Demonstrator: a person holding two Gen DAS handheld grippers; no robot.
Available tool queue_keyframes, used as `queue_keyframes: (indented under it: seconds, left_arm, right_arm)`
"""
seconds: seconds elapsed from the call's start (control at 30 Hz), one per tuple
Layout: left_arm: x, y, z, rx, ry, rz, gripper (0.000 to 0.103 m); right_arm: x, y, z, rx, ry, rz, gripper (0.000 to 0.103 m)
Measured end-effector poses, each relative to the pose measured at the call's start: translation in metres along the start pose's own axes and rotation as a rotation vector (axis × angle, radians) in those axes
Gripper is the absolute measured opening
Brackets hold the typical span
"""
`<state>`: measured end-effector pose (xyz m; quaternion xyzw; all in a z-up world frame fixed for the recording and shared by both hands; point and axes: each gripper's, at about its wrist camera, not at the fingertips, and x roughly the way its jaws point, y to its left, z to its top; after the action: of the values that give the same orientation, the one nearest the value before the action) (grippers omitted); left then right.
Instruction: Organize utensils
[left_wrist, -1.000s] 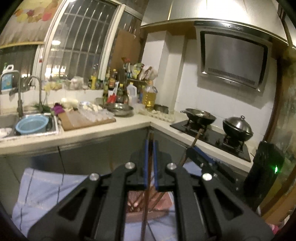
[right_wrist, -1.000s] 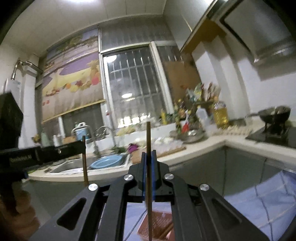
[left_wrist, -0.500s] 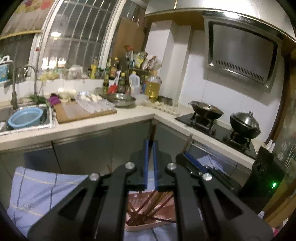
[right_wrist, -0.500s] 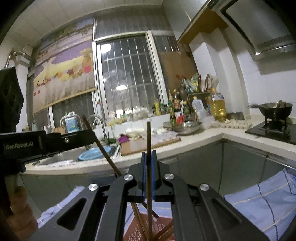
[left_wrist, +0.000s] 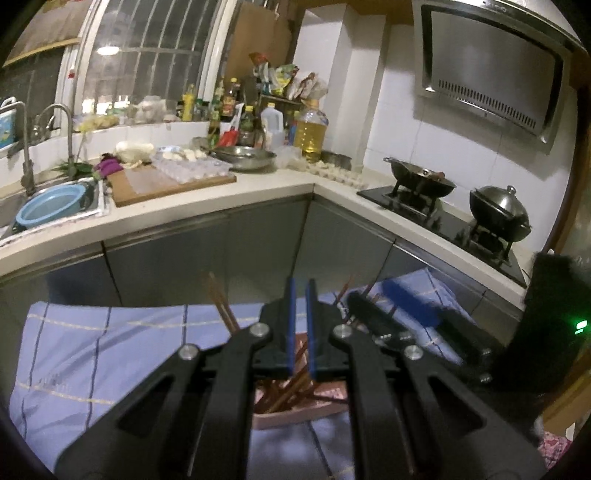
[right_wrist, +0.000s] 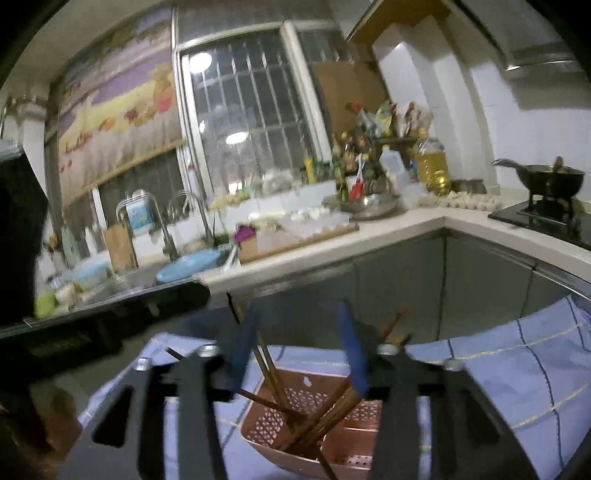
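Right gripper (right_wrist: 299, 347) nearest, above the basket: blue pads spreading, jaws opening, nothing pressed between them; chopsticks (right_wrist: 325, 413) stand in the gap below but untouched. Left gripper (left_wrist: 300, 325) clenched, pads nearly together; a brown stick shows in the slit low down, but whether it is pinched I cannot tell (too dark there).

Task's thing: bundle of reddish-brown chopsticks leaning every which way in a pink perforated plastic utensil basket (right_wrist: 280, 443), one compartment only; the divided part beside it looks bare. Basket sits on a blue checked cloth (right_wrist: 517, 373).

Handling, my guess: sticks are light, stiff and thin, probably lacquered so slippery; they'll pivot or slide if pinched at the tip. Best taken mid-shaft or on the upper third, pads square across. The basket is light too and may tip if a stick drags on its wall.

Further off: grey cabinet fronts, white L-shaped counter (left_wrist: 266, 184) with cutting board, oil bottle (left_wrist: 312, 133), sink with blue basin (left_wrist: 50, 205), wok (left_wrist: 421, 179) on the hob, barred window behind.
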<state>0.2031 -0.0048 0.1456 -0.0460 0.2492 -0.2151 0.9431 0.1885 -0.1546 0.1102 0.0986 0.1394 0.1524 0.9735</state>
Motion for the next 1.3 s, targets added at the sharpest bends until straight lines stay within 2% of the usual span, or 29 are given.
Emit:
queue_keyframes:
  seconds: [0.1, 0.2, 0.27, 0.3, 0.4, 0.53, 0.6, 0.73, 0.77, 0.83, 1.03, 1.3]
  left_arm:
    - [-0.023, 0.002, -0.001, -0.021, -0.037, -0.005, 0.005]
    - [-0.056, 0.006, -0.010, -0.053, -0.099, -0.012, 0.008]
    - [-0.075, 0.010, -0.019, -0.073, -0.139, 0.000, 0.027]
    - [-0.091, 0.013, -0.032, -0.086, -0.177, 0.027, 0.031]
    - [-0.116, 0.015, -0.064, -0.094, -0.216, 0.112, 0.034]
    - [-0.127, 0.014, -0.101, -0.086, -0.186, 0.216, 0.034]
    - [-0.130, 0.009, -0.116, -0.062, -0.164, 0.275, 0.034]
    - [-0.132, -0.009, -0.136, 0.003, -0.138, 0.344, 0.036]
    - [-0.132, -0.014, -0.141, 0.013, -0.131, 0.351, 0.048]
    - [-0.135, -0.022, -0.146, 0.022, -0.133, 0.357, 0.061]
    - [-0.147, -0.039, -0.151, 0.055, -0.158, 0.384, 0.070]
    - [-0.153, -0.049, -0.149, 0.079, -0.153, 0.395, 0.077]
  right_arm:
    - [-0.037, -0.001, -0.001, 0.027, -0.056, 0.015, 0.049]
    - [-0.081, -0.004, -0.015, 0.047, -0.112, 0.011, 0.051]
    - [-0.102, -0.006, -0.031, 0.064, -0.117, -0.001, 0.053]
    - [-0.114, -0.008, -0.045, 0.081, -0.105, -0.008, 0.053]
    - [-0.135, -0.015, -0.084, 0.162, -0.017, -0.032, 0.054]
    - [-0.139, -0.021, -0.136, 0.261, 0.185, -0.051, 0.054]
    - [-0.139, -0.020, -0.147, 0.274, 0.235, -0.056, 0.054]
    - [-0.147, -0.018, -0.142, 0.301, 0.225, -0.047, 0.054]
    - [-0.152, -0.016, -0.139, 0.302, 0.211, -0.041, 0.054]
    - [-0.159, -0.013, -0.136, 0.295, 0.192, -0.035, 0.054]
    - [-0.180, -0.007, -0.122, 0.279, 0.162, -0.013, 0.054]
    - [-0.181, -0.002, -0.113, 0.267, 0.170, -0.003, 0.054]
